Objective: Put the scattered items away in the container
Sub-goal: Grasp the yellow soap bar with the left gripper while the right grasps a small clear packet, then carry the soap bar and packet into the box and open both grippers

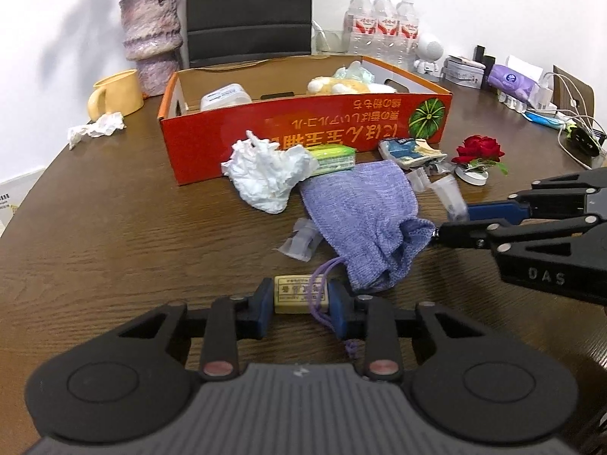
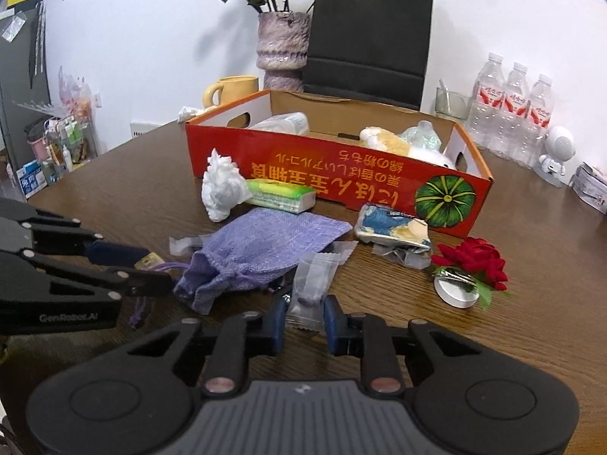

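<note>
Beige bar (image 1: 301, 294) lies crosswise between left gripper (image 1: 301, 305) pads.

Beside the glossy red cardboard box (image 1: 303, 129), a rough-knit lilac cloth pouch (image 1: 364, 220), crumpled white paper tissue (image 1: 265, 174) and clear crinkled plastic wrapper (image 2: 311, 284) lie on the dark wood-grain counter (image 1: 114, 227).

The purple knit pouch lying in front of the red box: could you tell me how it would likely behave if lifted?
The purple knit pouch looks soft and slumped, so it would probably droop when lifted. Its flat body suggests it is light. Its drawstring crosses the small block in the left gripper, so the two might drag together.
</note>
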Tool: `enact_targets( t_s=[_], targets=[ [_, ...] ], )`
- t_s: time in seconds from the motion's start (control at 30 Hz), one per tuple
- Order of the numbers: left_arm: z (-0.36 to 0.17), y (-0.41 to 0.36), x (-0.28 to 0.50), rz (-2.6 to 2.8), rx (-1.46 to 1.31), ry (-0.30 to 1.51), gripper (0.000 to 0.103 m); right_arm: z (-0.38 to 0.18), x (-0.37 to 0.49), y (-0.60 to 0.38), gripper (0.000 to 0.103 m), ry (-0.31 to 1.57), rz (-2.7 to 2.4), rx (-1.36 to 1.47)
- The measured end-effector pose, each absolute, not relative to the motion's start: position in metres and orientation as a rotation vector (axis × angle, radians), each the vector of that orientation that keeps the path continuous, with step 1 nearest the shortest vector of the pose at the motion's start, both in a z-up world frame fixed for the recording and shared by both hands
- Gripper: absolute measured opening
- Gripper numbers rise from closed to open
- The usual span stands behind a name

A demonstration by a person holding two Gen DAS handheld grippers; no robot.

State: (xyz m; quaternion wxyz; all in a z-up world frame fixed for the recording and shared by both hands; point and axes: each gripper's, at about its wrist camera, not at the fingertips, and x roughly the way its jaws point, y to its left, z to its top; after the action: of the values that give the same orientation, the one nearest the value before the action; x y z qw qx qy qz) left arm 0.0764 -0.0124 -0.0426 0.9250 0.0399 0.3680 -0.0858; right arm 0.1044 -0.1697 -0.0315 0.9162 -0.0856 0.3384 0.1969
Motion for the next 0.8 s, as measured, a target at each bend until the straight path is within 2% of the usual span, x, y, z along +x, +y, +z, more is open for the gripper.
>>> enact_targets(
  t_s=[0.53,0.8],
  targets=[
    [-0.006,-0.002,0.058,-0.151,0.102,0.624,0.031,-0.025,0.099,-0.178,0.020,0.681,0.396,-0.148],
    [0.036,0.008,0.087,-0.200,0.041,0.537,0.031,0.008,0.119,-0.187,0.020,0.622,0.412,-0.135]
  ],
)
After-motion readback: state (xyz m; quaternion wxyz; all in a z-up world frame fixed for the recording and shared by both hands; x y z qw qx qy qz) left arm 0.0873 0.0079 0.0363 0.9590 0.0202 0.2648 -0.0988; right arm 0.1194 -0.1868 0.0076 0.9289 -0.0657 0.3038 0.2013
